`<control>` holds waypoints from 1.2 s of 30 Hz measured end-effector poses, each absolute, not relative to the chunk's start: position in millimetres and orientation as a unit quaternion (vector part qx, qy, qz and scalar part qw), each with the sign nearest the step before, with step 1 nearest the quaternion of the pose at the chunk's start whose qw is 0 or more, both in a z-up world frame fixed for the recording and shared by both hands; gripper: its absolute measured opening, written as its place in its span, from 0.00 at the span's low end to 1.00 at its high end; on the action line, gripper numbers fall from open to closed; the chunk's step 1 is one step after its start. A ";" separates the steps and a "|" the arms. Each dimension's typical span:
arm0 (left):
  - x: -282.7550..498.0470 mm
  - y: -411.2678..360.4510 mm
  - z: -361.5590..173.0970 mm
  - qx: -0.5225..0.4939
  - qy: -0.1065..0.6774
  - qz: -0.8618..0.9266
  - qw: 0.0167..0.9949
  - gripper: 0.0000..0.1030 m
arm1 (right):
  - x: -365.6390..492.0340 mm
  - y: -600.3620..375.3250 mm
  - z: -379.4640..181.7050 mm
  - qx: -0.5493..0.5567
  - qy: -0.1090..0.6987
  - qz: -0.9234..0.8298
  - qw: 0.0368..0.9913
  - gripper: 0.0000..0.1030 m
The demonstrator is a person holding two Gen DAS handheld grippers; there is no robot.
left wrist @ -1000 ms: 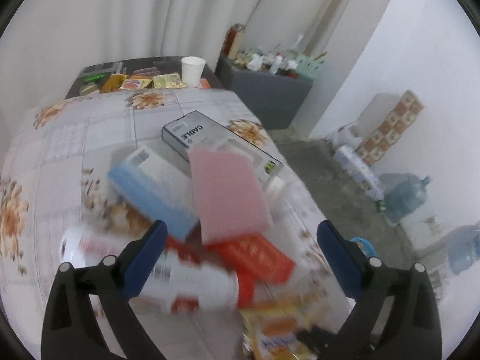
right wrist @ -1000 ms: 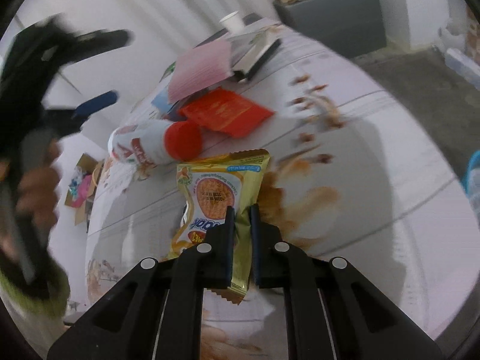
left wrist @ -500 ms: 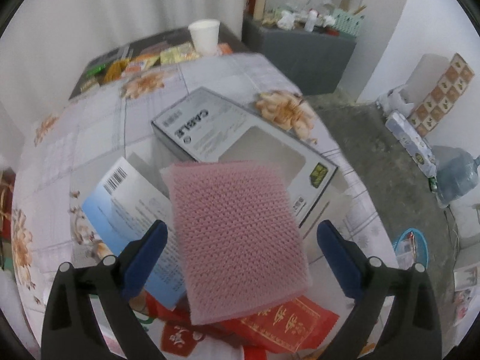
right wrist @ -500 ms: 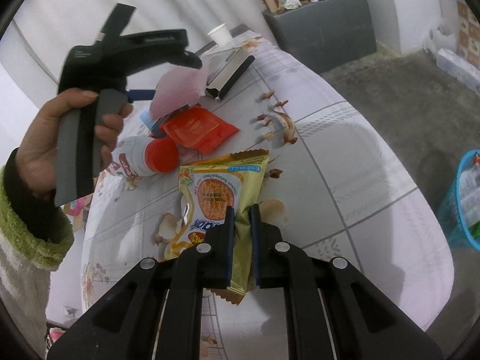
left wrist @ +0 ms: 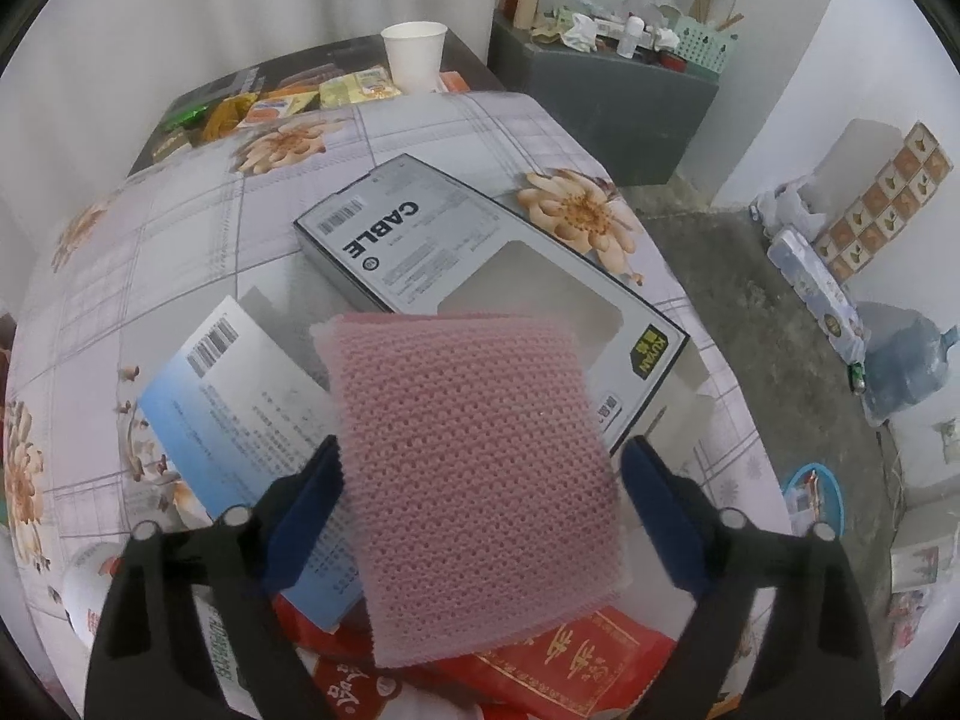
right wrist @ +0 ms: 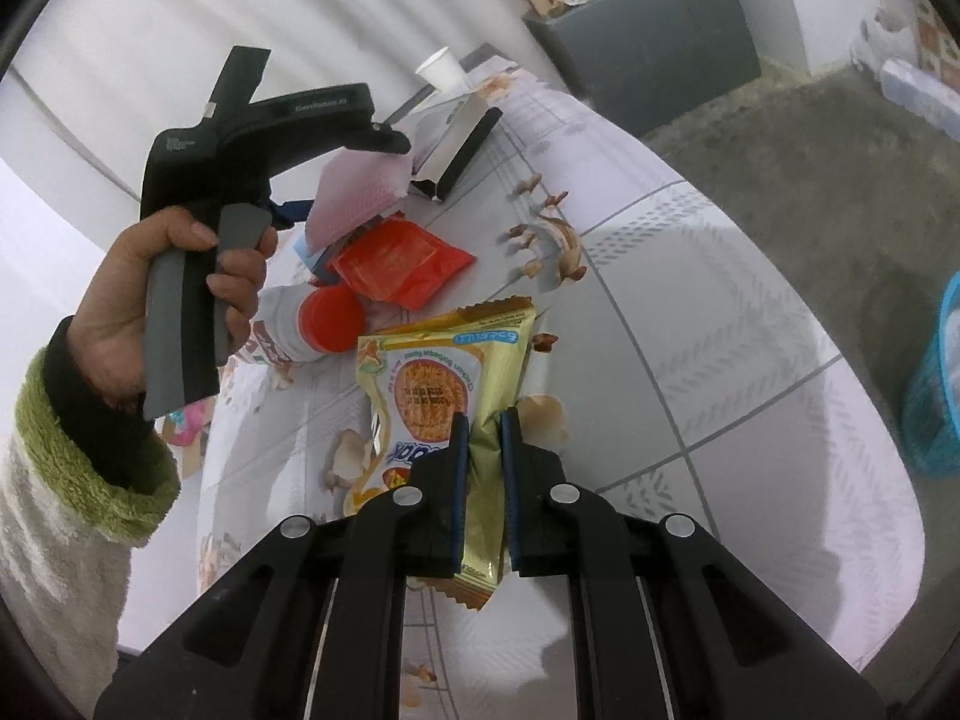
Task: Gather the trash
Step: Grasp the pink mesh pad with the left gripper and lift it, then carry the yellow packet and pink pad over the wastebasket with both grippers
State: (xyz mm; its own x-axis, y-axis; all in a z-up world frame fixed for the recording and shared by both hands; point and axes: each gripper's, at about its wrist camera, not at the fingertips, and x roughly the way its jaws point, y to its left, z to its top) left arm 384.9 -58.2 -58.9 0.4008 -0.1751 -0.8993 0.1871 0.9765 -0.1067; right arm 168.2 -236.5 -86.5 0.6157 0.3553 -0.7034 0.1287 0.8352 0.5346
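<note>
A pink mesh pad [left wrist: 456,396] lies tilted on top of a pile of trash on the flowered table [left wrist: 180,228]. My left gripper [left wrist: 480,456] straddles the pad and its jaws are closing; the left pad is at the pad's edge, with a narrow gap on the right. Under it lie a blue-and-white box [left wrist: 240,396], a grey "CABLE" box [left wrist: 480,252] and a red packet [left wrist: 576,660]. My right gripper [right wrist: 483,426] is shut on the lower end of a yellow noodle packet [right wrist: 438,372], held above the table. A white bottle with a red cap [right wrist: 318,324] lies beside it.
A blue basket [right wrist: 936,384] stands on the floor to the right of the table. A paper cup [left wrist: 414,54] and several small packets sit at the table's far end. A grey cabinet [left wrist: 612,102] with clutter stands behind. A hand in a green-cuffed sleeve [right wrist: 114,420] holds the left gripper.
My left gripper came forward and down over the pile until the pink pad filled the space between its jaws, which have narrowed. The right gripper kept its grip on the noodle packet.
</note>
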 end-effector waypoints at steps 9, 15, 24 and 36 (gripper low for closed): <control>369.7 -48.9 -33.9 -0.030 0.503 -0.138 0.853 0.78 | 162.8 -239.4 -82.6 0.293 0.431 0.060 0.852 0.08; 341.6 -45.6 -4.3 -0.034 0.467 -0.171 0.867 0.78 | 156.0 -240.5 -72.3 0.287 0.421 0.053 0.858 0.08; 279.1 -35.0 32.1 -0.048 0.429 -0.223 0.874 0.78 | 141.6 -244.6 -53.2 0.284 0.401 0.046 0.870 0.08; 222.2 -86.2 51.8 -0.034 0.412 -0.313 0.855 0.78 | 99.6 -290.8 -32.7 0.311 0.359 -0.021 0.880 0.08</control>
